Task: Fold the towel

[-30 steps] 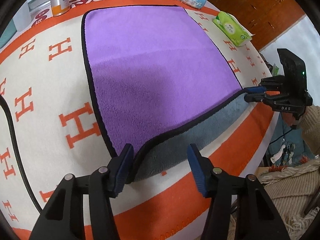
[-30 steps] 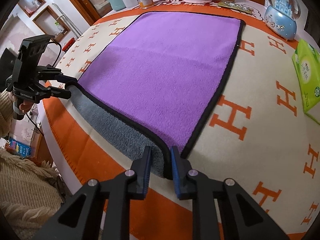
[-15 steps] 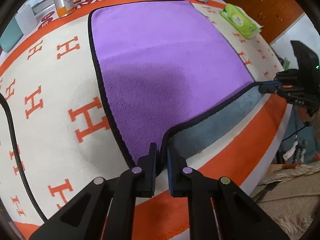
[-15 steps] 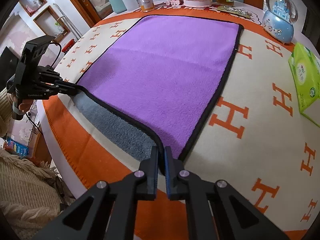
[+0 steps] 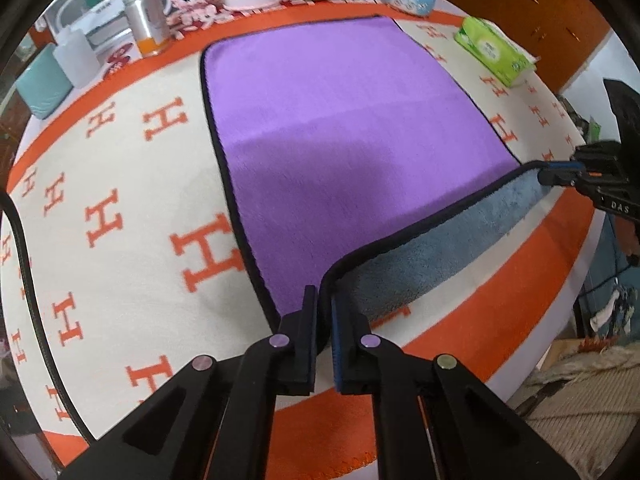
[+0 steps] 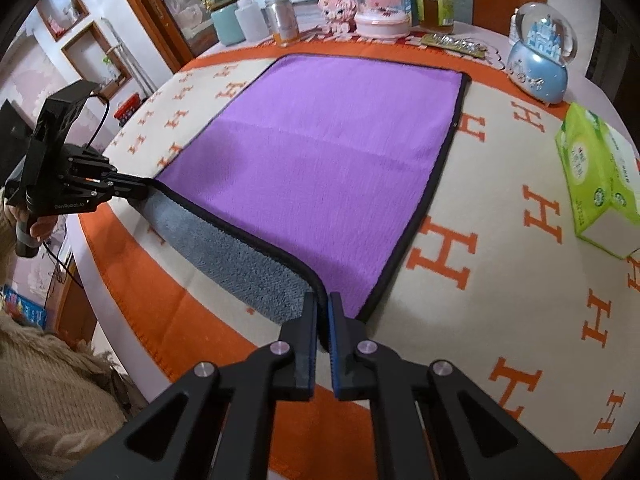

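Observation:
A purple towel (image 5: 340,128) with a black hem and a grey underside (image 5: 432,256) lies spread on the orange-and-cream table cover; it also shows in the right wrist view (image 6: 320,152). My left gripper (image 5: 325,300) is shut on the towel's near left corner and holds it lifted. My right gripper (image 6: 322,304) is shut on the near right corner, also lifted. The near edge hangs between them, grey side showing (image 6: 236,264). Each gripper shows in the other's view: the right one (image 5: 560,172), the left one (image 6: 136,188).
A green tissue pack (image 6: 600,176) lies right of the towel. A blue snow globe (image 6: 540,64), a pink box (image 6: 380,24), a metal can (image 5: 146,20) and bottles stand along the far edge. A black cable (image 5: 24,260) runs at left. The table edge is close below the grippers.
My left gripper closed on the near left corner. Both grippers have risen with the near edge, showing more of the grey underside.

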Motion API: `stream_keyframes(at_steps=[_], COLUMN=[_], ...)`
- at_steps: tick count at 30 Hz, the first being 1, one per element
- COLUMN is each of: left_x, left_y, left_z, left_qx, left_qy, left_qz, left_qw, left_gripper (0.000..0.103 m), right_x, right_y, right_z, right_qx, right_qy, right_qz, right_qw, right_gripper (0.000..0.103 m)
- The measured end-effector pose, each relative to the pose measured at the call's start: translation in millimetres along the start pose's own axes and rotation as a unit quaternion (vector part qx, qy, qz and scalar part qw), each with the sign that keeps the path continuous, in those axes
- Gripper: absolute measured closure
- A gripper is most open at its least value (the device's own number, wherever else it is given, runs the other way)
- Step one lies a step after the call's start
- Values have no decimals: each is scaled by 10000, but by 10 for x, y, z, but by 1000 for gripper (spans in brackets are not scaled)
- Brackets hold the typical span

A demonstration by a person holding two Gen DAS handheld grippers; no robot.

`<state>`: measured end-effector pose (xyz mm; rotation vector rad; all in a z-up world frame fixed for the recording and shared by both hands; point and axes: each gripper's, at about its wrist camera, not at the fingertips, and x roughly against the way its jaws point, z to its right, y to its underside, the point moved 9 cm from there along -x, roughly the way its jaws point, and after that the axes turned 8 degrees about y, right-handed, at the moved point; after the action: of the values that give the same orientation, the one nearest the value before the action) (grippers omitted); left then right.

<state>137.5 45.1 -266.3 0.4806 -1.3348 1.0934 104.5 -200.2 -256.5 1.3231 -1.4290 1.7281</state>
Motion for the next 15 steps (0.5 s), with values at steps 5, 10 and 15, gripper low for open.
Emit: stream_keyframes(at_steps=[5, 10, 15], left_x=[220, 373, 362], left_y=[-298, -825, -1344], left_z=[-56, -194, -380], left_qx=[57, 170, 191], left_qy=[-275, -643, -927], left_qz=[418, 914, 1174], left_qw=[9987, 9936, 9886], left_gripper=[99, 99, 99], right_x=[135, 179, 72], right_y=[-258, -708, -1228], right_z=[100, 278, 542], right_qx=[-164, -311, -448], right_qy=[199, 588, 1071], right_qz=[280, 573, 767], right_qw=[9993, 9961, 9903], right_gripper=[98, 98, 98])
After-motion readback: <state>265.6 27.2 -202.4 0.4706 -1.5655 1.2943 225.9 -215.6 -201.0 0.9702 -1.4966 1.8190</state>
